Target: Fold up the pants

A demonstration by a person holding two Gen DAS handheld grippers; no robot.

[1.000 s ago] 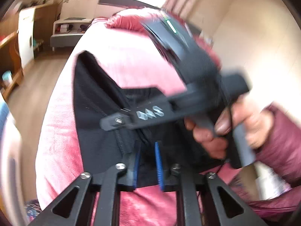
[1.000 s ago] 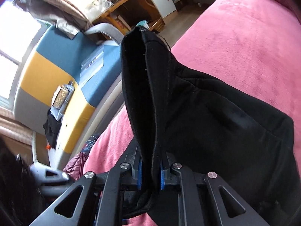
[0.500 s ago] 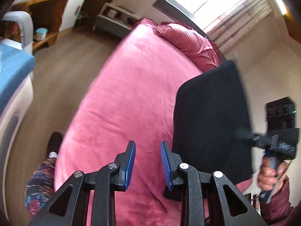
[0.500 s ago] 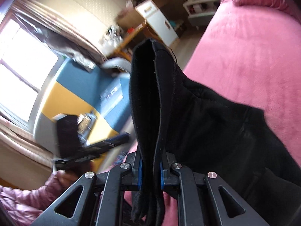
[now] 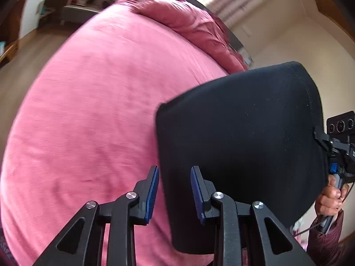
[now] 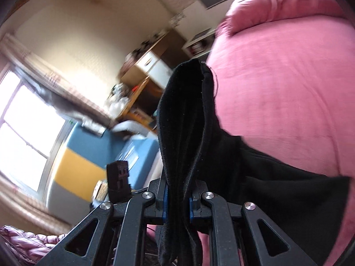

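Note:
The black pants [image 5: 239, 146] hang folded in the air above the pink bed [image 5: 88, 110], held up at their right edge. My right gripper [image 6: 177, 199] is shut on a bunched fold of the pants [image 6: 186, 137], which stands up between its blue pads and drapes down to the right. In the left wrist view a hand holds the right gripper [image 5: 319, 137] at the far right. My left gripper [image 5: 175, 177] is open beside the pants' lower left edge. The cloth shows behind its gap, and the pads do not press on it.
A pink duvet or pillow [image 5: 188, 22] lies bunched at the head of the bed. A blue and yellow sofa [image 6: 88, 166], a wooden desk [image 6: 142, 93] and a white cabinet [image 6: 155, 64] stand across the wooden floor [image 5: 22, 77].
The left gripper let go of the pants, opened and drew away to their left side. The right gripper lifted the pants off the bed and swung them up and to the right.

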